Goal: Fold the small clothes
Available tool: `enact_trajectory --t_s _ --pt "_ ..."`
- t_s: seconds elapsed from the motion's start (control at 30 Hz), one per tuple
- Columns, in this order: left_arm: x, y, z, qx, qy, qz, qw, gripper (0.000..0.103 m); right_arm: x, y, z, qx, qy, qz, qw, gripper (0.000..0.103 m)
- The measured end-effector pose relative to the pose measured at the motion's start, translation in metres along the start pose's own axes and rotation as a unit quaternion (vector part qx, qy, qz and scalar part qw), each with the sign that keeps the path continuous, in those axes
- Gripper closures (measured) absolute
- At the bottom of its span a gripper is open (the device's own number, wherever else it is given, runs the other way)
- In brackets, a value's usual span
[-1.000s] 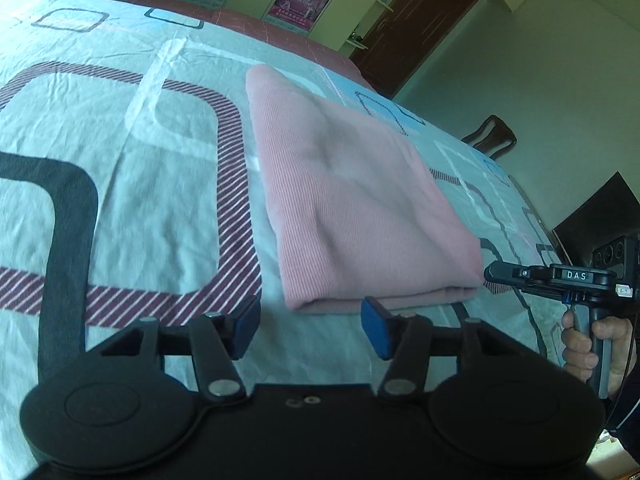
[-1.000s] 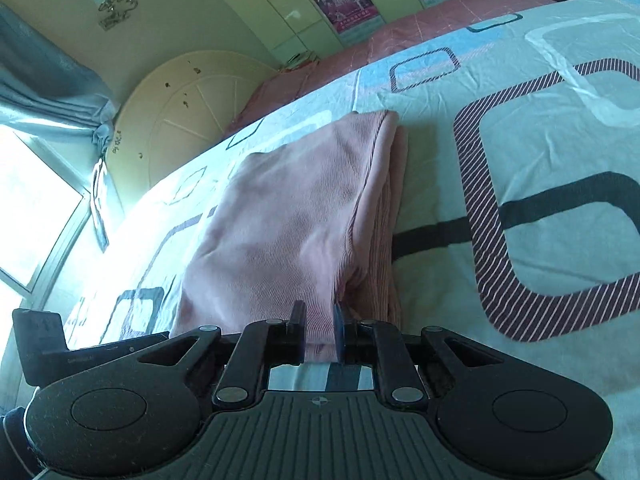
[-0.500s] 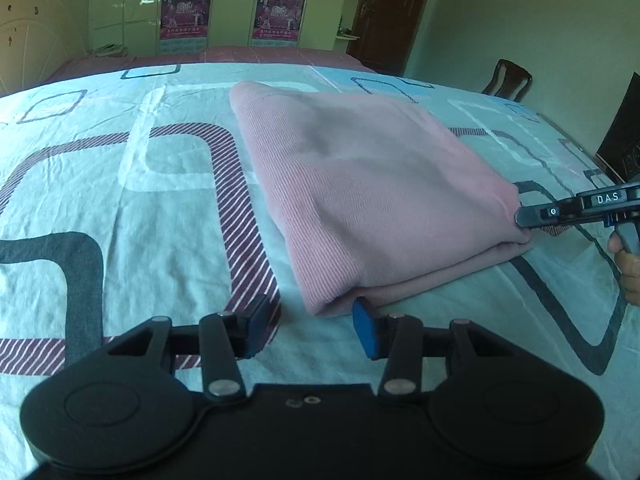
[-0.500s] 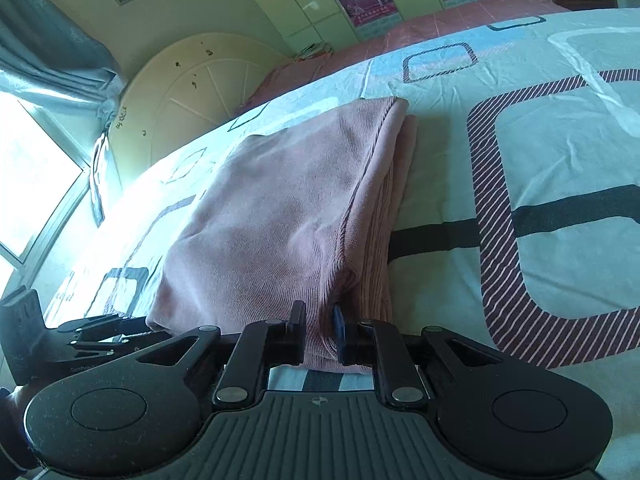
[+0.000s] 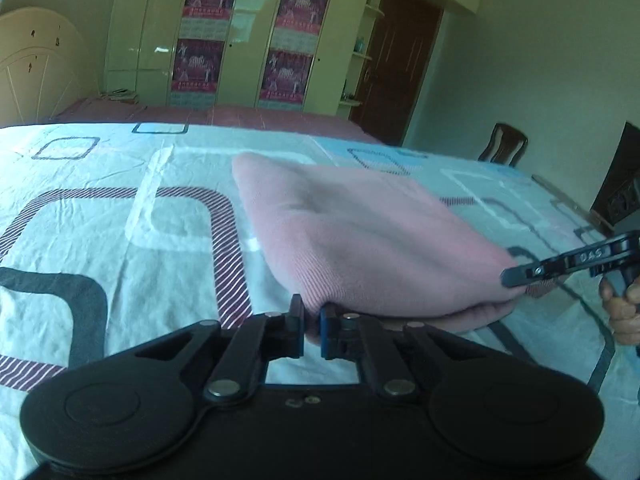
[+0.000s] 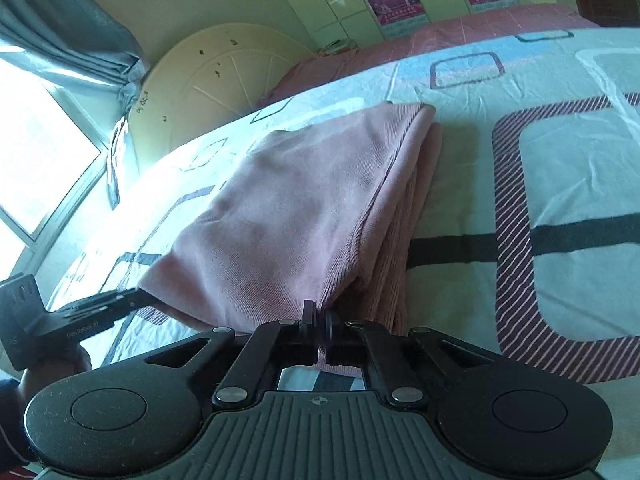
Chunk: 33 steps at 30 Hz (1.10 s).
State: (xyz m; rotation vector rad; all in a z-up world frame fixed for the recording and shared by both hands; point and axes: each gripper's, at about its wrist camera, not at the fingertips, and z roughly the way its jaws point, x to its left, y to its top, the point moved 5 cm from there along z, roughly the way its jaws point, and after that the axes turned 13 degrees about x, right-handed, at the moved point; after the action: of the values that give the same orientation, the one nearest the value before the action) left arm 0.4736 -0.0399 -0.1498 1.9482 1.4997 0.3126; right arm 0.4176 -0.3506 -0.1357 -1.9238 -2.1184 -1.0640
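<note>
A folded pink garment (image 5: 360,232) lies on the patterned bedsheet (image 5: 120,240). In the left wrist view my left gripper (image 5: 311,312) has its jaws closing tight on the garment's near corner, the cloth pinched between the blue pads. My right gripper (image 5: 510,278) grips the other near corner at the right, held by a hand (image 5: 624,316). In the right wrist view my right gripper (image 6: 320,316) has its jaws closing on a thin fold of the pink garment (image 6: 300,208). My left gripper (image 6: 134,298) reaches the far-left corner there.
The bedsheet (image 6: 560,184) spreads wide on all sides. A wardrobe with posters (image 5: 240,40) and a dark door (image 5: 400,60) stand behind the bed. A chair (image 5: 504,144) is at the right, a headboard (image 6: 224,72) and curtained window (image 6: 40,120) at the left.
My left gripper went from open beside the garment to closed on its near corner, and its view rolled level. My right gripper's jaws narrowed on their corner. The near edge now bunches slightly.
</note>
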Motion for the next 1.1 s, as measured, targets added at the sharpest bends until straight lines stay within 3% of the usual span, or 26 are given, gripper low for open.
enact_trajectory --t_s 0.1,0.17,0.23,0.3,0.37,0.43,0.5,0.67,0.77,0.97,1.1 --pt "0.006 -0.014 0.017 0.033 -0.003 -0.005 0.9994 0.098 -0.022 -0.01 0.019 0.032 -0.008 0.017 0.999 0.101" --pt "0.006 -0.018 0.019 0.032 0.0 -0.005 0.9995 0.098 -0.026 -0.011 0.019 0.027 0.008 0.034 0.999 0.101" --pt "0.008 -0.019 0.018 0.038 -0.007 -0.011 0.9992 0.097 -0.022 -0.012 0.017 0.026 -0.002 0.017 1.0 0.101" --pt "0.013 -0.023 0.009 0.047 0.003 -0.015 0.9988 0.078 -0.019 -0.012 0.009 0.016 -0.012 0.011 1.0 0.101" --pt "0.016 -0.024 -0.01 0.043 0.019 -0.012 0.9988 0.079 -0.016 -0.012 -0.012 -0.014 -0.03 0.012 0.999 0.1" --pt "0.008 -0.016 -0.034 0.006 0.021 0.0 0.9998 0.072 -0.001 -0.009 -0.032 -0.05 -0.056 -0.022 0.997 0.101" --pt "-0.007 0.002 -0.034 -0.007 0.013 0.009 0.9998 0.054 0.017 -0.002 -0.033 -0.056 -0.061 -0.054 0.995 0.101" --pt "-0.042 0.03 0.021 0.01 -0.022 0.022 0.9995 0.058 0.053 0.011 0.031 -0.016 -0.047 -0.104 0.993 0.101" --pt "-0.047 0.014 0.05 0.074 0.001 0.034 0.9967 0.061 0.049 -0.006 0.068 0.046 -0.086 -0.131 0.987 0.102" --pt "-0.043 0.004 0.024 0.058 -0.008 0.022 0.9981 0.061 0.05 -0.016 0.048 0.04 -0.1 -0.131 0.985 0.101" --pt "-0.061 0.021 0.016 0.029 -0.013 0.041 0.9986 0.057 0.05 -0.009 0.017 -0.046 -0.123 -0.119 0.984 0.101"
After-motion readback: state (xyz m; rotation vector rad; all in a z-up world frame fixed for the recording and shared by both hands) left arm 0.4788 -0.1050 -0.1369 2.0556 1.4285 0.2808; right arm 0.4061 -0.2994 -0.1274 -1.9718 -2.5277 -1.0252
